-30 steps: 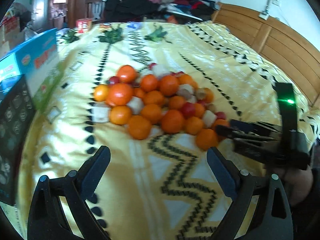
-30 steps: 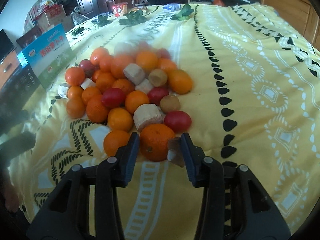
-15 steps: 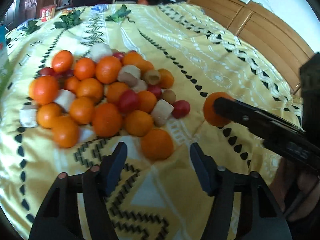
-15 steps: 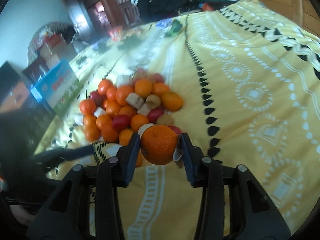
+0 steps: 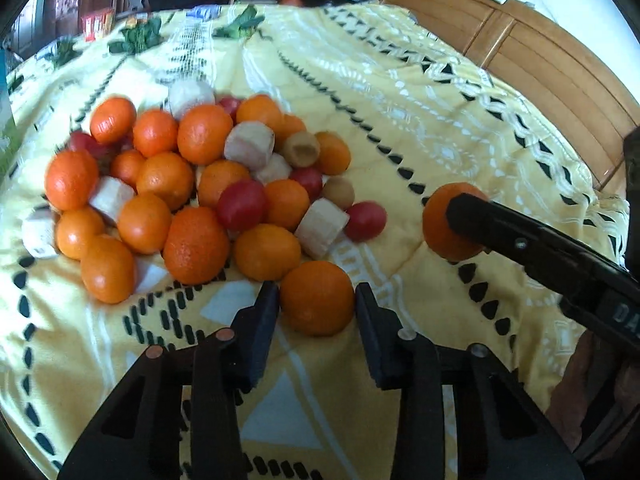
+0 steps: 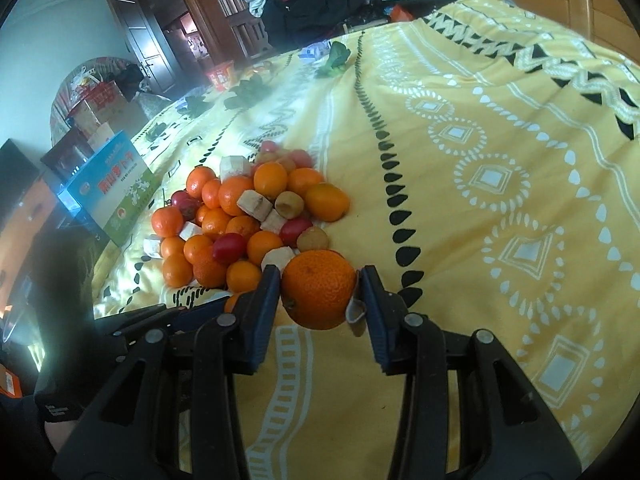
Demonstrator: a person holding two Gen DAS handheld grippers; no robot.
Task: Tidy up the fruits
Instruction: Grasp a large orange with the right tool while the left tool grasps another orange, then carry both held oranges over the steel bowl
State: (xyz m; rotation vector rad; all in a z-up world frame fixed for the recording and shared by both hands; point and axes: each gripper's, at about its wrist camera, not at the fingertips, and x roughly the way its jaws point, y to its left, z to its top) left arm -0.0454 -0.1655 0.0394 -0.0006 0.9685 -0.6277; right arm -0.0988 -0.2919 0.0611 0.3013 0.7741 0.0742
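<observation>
On yellow bedspread (image 5: 400,120) | left claw (image 5: 316,300) brackets orange (image 5: 316,298) | right claw (image 6: 320,284) holds tangerine (image 6: 318,288)

Right hand-held gripper (image 6: 319,288) clamped shut, raised, left hand-held gripper (image 5: 316,304) low, seemingly closed

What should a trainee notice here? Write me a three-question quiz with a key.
1. True or false: the right hand-held gripper is empty.
2. The fruit pile lies on: A) a wooden tray, B) a yellow bedspread, C) a glass bowl.
3. Fill in: the fruit between the fingers of the left hand-held gripper is an ____.
Key: 1 false, it grips the held orange. 2 B. 3 orange, namely the near orange.
</observation>
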